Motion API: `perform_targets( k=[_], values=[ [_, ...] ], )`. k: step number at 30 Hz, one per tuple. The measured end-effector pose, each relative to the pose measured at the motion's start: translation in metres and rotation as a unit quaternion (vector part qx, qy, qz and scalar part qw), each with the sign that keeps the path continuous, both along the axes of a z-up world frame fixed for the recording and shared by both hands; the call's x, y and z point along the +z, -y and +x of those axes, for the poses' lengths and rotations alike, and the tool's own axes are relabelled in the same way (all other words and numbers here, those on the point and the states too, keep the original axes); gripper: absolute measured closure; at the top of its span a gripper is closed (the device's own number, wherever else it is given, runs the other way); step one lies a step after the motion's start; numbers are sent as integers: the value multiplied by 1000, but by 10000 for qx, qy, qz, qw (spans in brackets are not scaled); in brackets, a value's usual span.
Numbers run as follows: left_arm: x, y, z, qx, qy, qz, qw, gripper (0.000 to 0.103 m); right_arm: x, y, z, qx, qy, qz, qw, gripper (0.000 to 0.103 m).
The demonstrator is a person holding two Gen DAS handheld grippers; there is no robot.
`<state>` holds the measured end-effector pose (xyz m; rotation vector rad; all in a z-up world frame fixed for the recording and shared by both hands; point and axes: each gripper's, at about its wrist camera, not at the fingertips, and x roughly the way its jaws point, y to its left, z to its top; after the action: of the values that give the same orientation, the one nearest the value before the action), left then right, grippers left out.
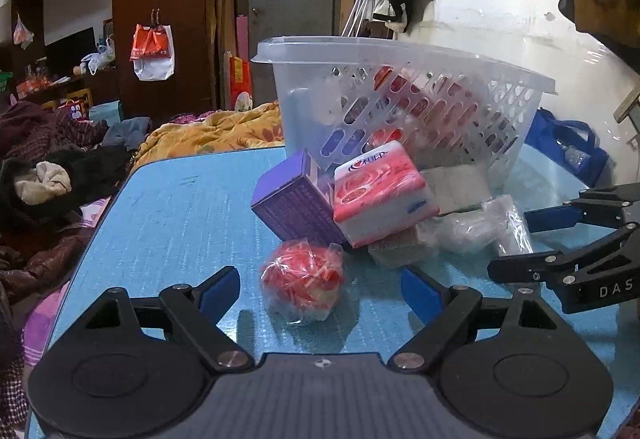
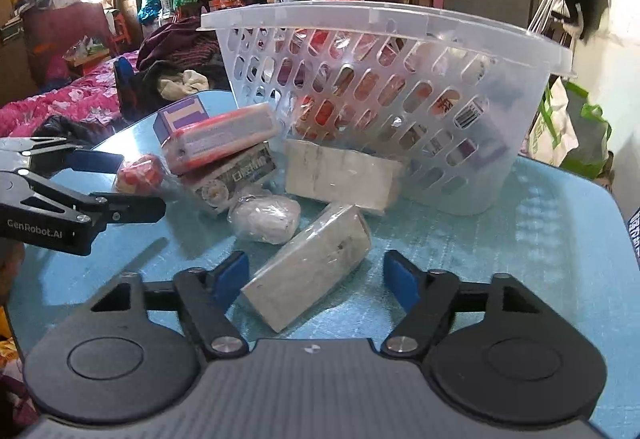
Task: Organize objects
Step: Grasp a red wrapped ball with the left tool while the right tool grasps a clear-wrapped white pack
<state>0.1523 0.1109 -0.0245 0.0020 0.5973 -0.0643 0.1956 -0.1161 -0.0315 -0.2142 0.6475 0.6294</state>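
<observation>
A clear perforated basket (image 1: 360,45) (image 2: 360,13) holding several packs stands at the back of the blue table (image 1: 180,219) (image 2: 500,259). In front of it lie a purple box (image 1: 292,207) (image 2: 180,117), a pink tissue pack (image 1: 380,191) (image 2: 224,137), a white wrapped lump (image 2: 266,219) and two pale wrapped blocks. My left gripper (image 1: 320,289) (image 2: 140,183) is open around a red wrapped ball (image 1: 302,281) (image 2: 138,173), with gaps on both sides. My right gripper (image 2: 316,279) (image 1: 516,243) straddles the nearer pale block (image 2: 308,271); the left pad is close to it, the right pad apart.
A flat printed box (image 2: 236,175) lies under the tissue pack, and the second pale block (image 2: 340,175) leans by the basket. Clothes and bedding fill the bed left of the table. A blue bag (image 1: 568,147) and a green-handled bag (image 2: 572,127) sit beyond the far right edge.
</observation>
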Motion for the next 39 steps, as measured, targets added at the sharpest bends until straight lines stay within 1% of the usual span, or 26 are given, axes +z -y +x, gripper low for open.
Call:
perform_targets(
  k=[2, 3, 4, 7, 9, 11, 14, 16, 18, 20, 21, 22, 23, 24, 25, 26, 29, 33, 36, 39],
  values=[
    [-1, 0, 0, -8, -36, -13, 10000, 13, 1, 4, 0, -19, 0, 92, 10000, 41],
    [-1, -1, 1, -13, -46, -36, 10000, 13, 1, 5, 3, -35, -41, 193, 9998, 43],
    [-2, -2, 1, -16, -62, -72, 10000, 13, 1, 9, 5, -52, -101, 332, 9994, 48],
    [-3, -6, 3, -90, -134, -251, 9996, 13, 1, 21, 11, -118, -274, 786, 9965, 52],
    [-3, -9, 3, -117, -147, -366, 9992, 13, 2, 26, 12, -172, -301, 908, 9953, 54],
    [-3, -11, 4, -106, -168, -407, 9990, 13, 3, 24, 12, -195, -281, 923, 9951, 59],
    [-4, -10, 7, -117, -228, -417, 9988, 13, 3, 25, 11, -220, -270, 926, 9951, 60],
    [-4, -6, 8, -123, -248, -342, 9990, 15, 1, 21, 14, -181, -356, 812, 9959, 61],
    [-4, -3, 9, -109, -268, -208, 9994, 16, 1, 18, 12, -170, -295, 693, 9970, 61],
    [-4, -2, 9, -95, -270, -163, 9995, 17, 1, 13, 10, -147, -202, 521, 9983, 60],
    [-4, -2, 8, -82, -262, -142, 9995, 21, 1, 11, 9, -137, -157, 432, 9988, 60],
    [-4, -1, 8, -51, -241, -102, 9996, 30, 1, 8, 8, -137, -110, 348, 9992, 60],
    [-4, -1, 7, 4, -208, -30, 9998, 36, 1, 6, 7, -146, -71, 286, 9995, 60],
    [-3, 1, 6, 40, -172, 46, 9998, 50, 1, 6, 6, -158, -46, 263, 9995, 60],
    [-3, 3, 5, 21, -124, 80, 9999, 52, 1, 7, 5, -224, -13, 267, 9994, 61],
    [-2, 4, 3, -17, -84, 72, 9999, 52, 2, 10, 4, -342, 48, 321, 9989, 62],
    [1, 0, -5, 7, 173, -70, 9998, 52, 7, 29, -1, -475, 210, 823, 9952, 62],
    [3, -5, -15, 33, 524, -303, 9982, 52, 7, 43, -1, -522, 181, 1224, 9909, 62],
    [5, -4, -19, 17, 745, -300, 9968, 52, 9, 51, -5, -544, 249, 1536, 9863, 62],
    [6, -3, -19, -50, 799, -257, 9965, 52, 12, 60, -5, -628, 376, 1860, 9798, 62]
  ],
)
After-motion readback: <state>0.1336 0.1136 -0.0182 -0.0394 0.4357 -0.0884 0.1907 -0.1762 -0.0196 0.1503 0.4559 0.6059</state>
